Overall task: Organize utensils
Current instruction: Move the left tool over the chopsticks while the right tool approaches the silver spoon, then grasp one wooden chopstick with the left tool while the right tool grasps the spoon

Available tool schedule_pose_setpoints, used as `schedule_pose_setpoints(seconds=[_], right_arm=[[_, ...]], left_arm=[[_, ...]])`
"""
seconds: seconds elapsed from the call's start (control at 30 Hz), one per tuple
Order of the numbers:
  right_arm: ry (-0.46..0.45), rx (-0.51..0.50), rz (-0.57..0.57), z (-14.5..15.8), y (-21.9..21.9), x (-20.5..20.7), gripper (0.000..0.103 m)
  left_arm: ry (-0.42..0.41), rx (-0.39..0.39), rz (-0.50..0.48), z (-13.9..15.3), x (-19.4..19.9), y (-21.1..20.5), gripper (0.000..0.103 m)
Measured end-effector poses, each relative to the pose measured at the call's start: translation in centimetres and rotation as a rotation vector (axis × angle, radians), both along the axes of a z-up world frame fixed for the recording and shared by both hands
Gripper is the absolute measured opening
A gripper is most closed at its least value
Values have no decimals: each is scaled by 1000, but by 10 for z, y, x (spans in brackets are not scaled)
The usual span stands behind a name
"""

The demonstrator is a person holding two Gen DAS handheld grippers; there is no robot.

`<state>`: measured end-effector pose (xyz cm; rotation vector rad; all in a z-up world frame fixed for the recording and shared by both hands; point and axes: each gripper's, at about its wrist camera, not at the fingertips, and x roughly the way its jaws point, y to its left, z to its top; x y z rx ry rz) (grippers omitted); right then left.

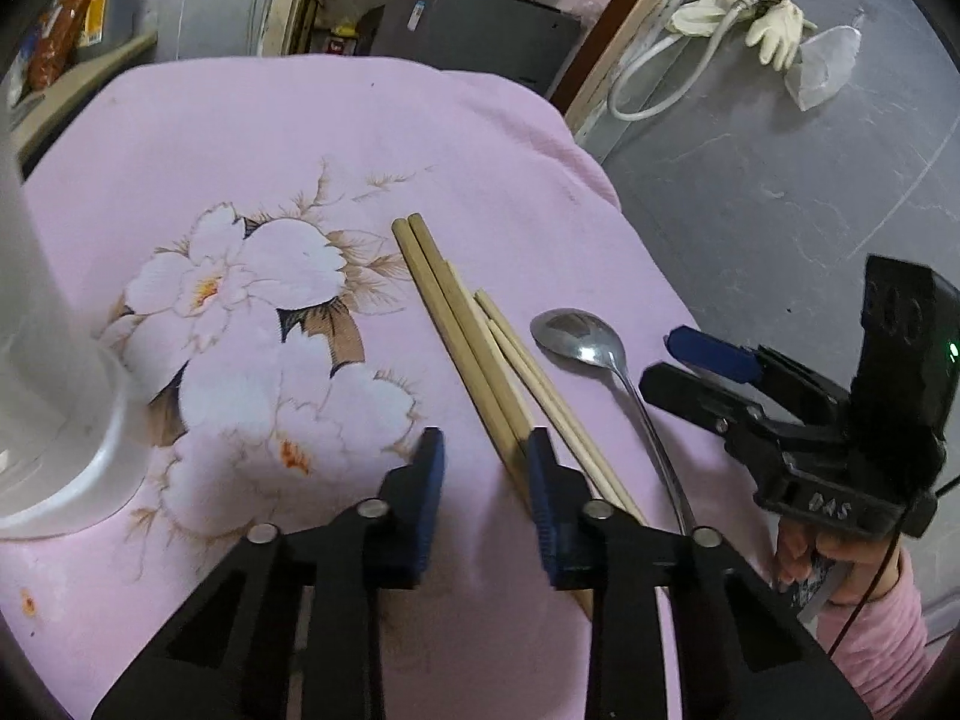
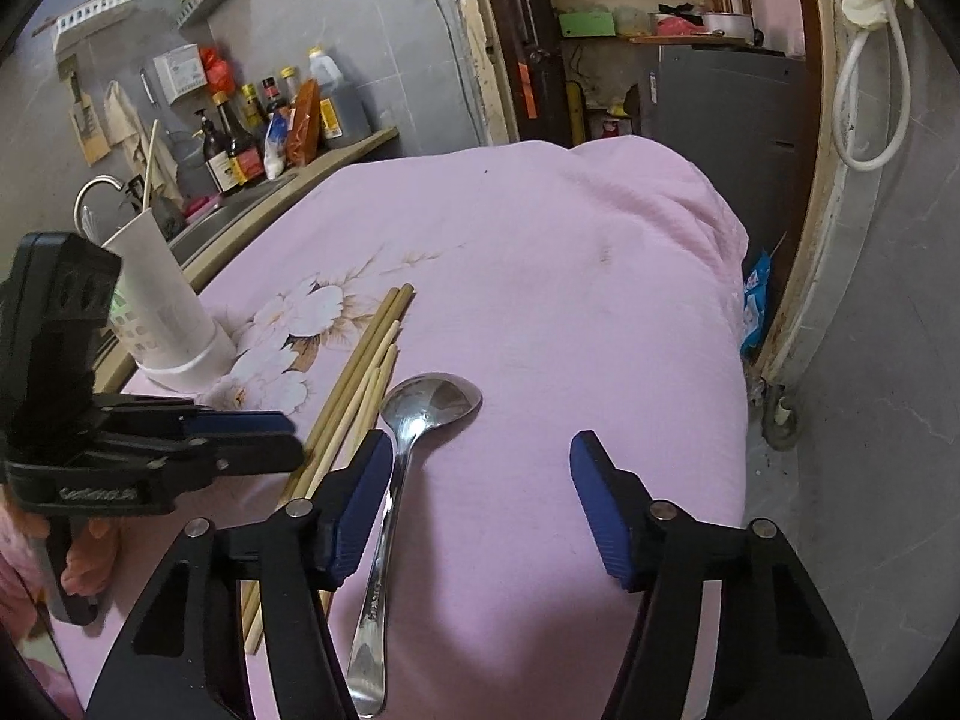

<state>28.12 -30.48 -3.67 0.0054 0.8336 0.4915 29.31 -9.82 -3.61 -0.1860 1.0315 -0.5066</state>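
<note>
Where the pink floral cloth (image 2: 570, 252) covers the table, it drapes over the far and right edges toward a grey tiled floor (image 1: 780, 192).

Room: a doorway with a worn wooden frame (image 2: 480, 48) lies beyond the far edge; a counter at left carries sauce bottles (image 2: 264, 120) beside a sink.

Utensils: bamboo chopsticks (image 1: 474, 336), several in a loose bundle, lie flat near the cloth's middle; a steel spoon (image 2: 420, 414) lies just right of them, bowl up and pointing away.

Holder: a white perforated utensil cup (image 2: 162, 312) stands upright at the left on the flower print.

Left gripper (image 1: 483, 468): jaws parted, holding nothing, its right pad touching or just above the chopsticks.

Right gripper (image 2: 480, 462): jaws wide apart, holding nothing, the spoon handle just inside its left finger.

Open room: bare cloth stretches beyond and right of the spoon up to the draped edges.
</note>
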Motion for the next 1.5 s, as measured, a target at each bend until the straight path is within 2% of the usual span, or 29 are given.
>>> schedule_pose_setpoints(seconds=[0.2,0.37,0.63,0.77,1.03,1.23,1.37,1.5], right_arm=[[9,5,-2,-1,-1,3,58],[12,-4,-4,-1,2,4,58],[3,-65,20,-1,15,5,58],[4,-92,37,-2,23,12,57],[35,-141,93,-9,45,30,43],[60,-126,89,-12,44,39,43],[40,-160,88,-11,49,34,42],[15,-171,83,-10,51,27,41]], left_arm=[[40,-32,14,-1,12,1,8],[60,-43,32,-2,26,1,8],[139,-109,69,-4,45,10,8],[93,-16,75,3,37,8,7],[69,33,36,2,23,12,7],[59,98,-8,3,25,0,8],[58,135,-41,2,29,-8,9],[32,148,-28,0,25,-10,8]])
